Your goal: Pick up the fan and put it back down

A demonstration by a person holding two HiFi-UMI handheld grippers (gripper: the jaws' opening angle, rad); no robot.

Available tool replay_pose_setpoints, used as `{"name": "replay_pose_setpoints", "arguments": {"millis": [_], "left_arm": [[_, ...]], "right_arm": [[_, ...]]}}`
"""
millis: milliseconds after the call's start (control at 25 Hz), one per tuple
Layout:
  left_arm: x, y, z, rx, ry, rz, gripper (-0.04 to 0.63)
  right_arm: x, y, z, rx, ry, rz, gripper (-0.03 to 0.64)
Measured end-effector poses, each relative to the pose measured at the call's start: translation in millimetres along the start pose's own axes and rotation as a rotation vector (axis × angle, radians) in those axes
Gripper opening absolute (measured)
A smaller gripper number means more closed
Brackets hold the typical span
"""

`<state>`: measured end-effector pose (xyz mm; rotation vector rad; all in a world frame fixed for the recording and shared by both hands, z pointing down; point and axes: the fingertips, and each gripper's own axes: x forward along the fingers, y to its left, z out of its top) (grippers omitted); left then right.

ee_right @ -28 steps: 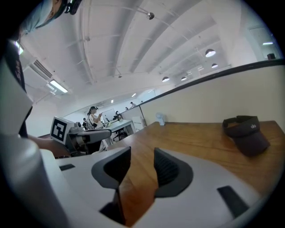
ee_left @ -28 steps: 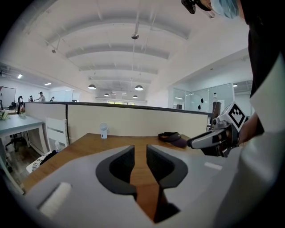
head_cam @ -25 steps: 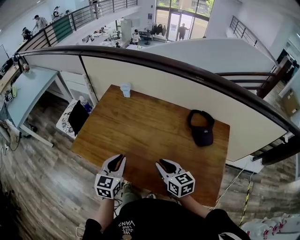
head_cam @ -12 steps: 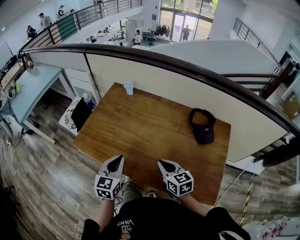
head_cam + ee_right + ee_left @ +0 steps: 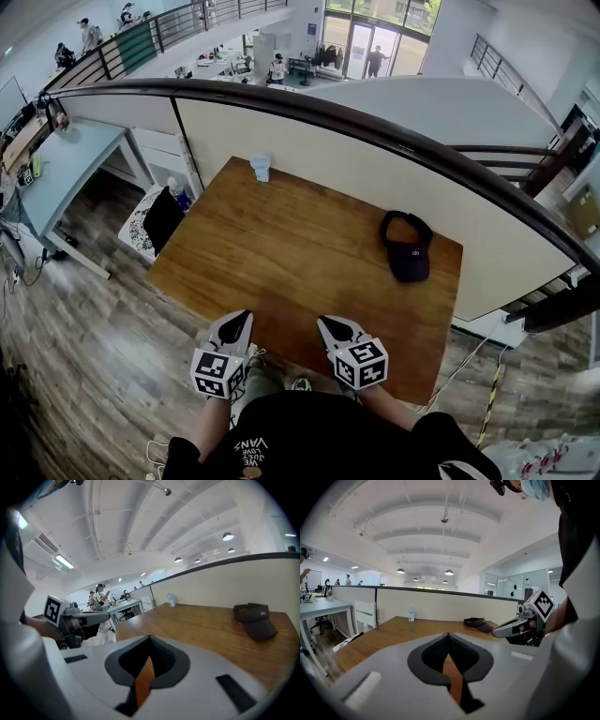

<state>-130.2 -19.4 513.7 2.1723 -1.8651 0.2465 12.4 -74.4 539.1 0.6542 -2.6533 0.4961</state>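
Evidently pickup is not begun: the fan [image 5: 261,167] is seen upper centre on the table [image 5: 300,253]; left gripper [image 5: 238,321] and right gripper [image 5: 329,325] are held closed, empty, lower centre. A reach with jaws opened is required.

A brown wooden surface [image 5: 300,253] stands on a floor [image 5: 94,356] of wood planks. A black cap [image 5: 409,255] with an open top lies on the surface, near its far right corner. Right behind the surface runs a low cream wall [image 5: 375,183] with a dark rail [image 5: 309,105] on top. Left of the surface is a light blue desk [image 5: 66,173]. A white chair [image 5: 136,234] with something black on it stands by the surface's left edge.
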Motion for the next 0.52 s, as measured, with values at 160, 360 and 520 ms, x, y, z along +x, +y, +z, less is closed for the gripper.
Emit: {"name": "replay_pose_setpoints", "arguments": {"millis": [160,360,520], "left_arm": [[-0.6,2.2,-0.5,-0.004,0.001,-0.004,0.012],[-0.7,3.8,-1.2,-0.011,0.003,-0.012,0.012],[-1.1,7.8,-0.8,-0.016,-0.002,-0.013,0.012]], "right_arm": [[1.5,1.1,0.9,-0.004,0.001,-0.004,0.012],[3.2,2.2,3.5,-0.009,0.001,-0.012,0.012],[6.8,4.1,6.7,-0.013,0.000,-0.015,0.012]]}}
